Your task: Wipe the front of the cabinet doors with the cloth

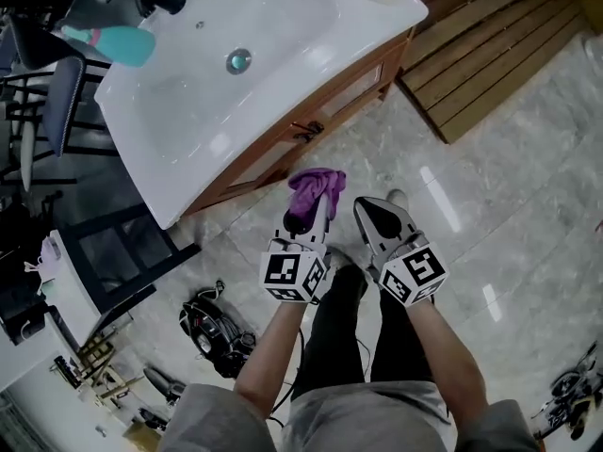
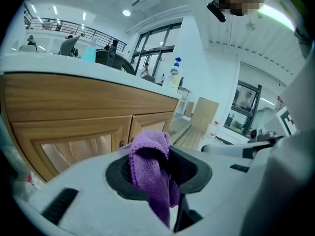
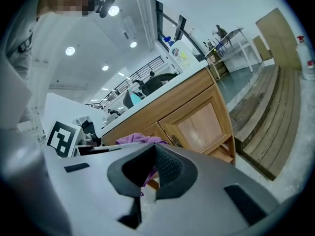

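Note:
A purple cloth [image 1: 317, 188] hangs bunched from my left gripper [image 1: 316, 207], which is shut on it a short way in front of the wooden cabinet doors [image 1: 283, 151] under the white basin [image 1: 188, 92]. In the left gripper view the cloth [image 2: 150, 161] drapes over the jaws of the left gripper [image 2: 165, 171], with the two doors [image 2: 74, 144] just beyond. My right gripper [image 1: 382, 217] is beside it on the right, shut with nothing in it. The right gripper view shows the right gripper [image 3: 151, 173], the cloth [image 3: 140, 139] behind it and a door panel [image 3: 199, 124].
Dark door handles [image 1: 306, 128] sit where the doors meet. A teal bottle [image 1: 113, 43] lies on the basin's left rim. Wooden planks [image 1: 490, 45] lie on the floor to the right, a dark rack [image 1: 122, 252] stands left, and a black device [image 1: 217, 328] rests near the person's feet.

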`<state>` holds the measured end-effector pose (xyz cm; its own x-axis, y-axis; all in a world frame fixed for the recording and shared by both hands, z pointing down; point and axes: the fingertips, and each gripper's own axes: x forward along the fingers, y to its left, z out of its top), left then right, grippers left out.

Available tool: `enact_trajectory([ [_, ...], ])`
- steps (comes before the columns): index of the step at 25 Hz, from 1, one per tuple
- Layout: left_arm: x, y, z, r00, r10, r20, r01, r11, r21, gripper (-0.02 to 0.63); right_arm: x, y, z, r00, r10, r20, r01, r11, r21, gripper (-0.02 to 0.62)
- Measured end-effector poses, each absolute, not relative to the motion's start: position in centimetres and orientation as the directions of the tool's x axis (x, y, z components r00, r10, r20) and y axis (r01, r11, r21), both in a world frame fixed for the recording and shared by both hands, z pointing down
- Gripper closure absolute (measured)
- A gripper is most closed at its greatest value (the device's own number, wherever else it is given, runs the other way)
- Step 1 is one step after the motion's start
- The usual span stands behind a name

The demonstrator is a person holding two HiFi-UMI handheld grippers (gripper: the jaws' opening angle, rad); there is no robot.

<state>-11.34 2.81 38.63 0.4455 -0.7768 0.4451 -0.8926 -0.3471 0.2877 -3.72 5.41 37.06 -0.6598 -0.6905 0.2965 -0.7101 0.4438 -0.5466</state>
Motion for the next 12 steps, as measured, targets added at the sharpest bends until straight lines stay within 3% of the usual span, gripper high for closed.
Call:
enact_trajectory([
  [12, -11.4, 2.0, 27.9, 0.427, -0.818, 0.385, -0.902, -0.355, 0.246, 0.495, -3.5, 3.6, 27.3, -0.674, -0.694, 0.253, -0.710, 0.515, -0.480, 0.588],
])
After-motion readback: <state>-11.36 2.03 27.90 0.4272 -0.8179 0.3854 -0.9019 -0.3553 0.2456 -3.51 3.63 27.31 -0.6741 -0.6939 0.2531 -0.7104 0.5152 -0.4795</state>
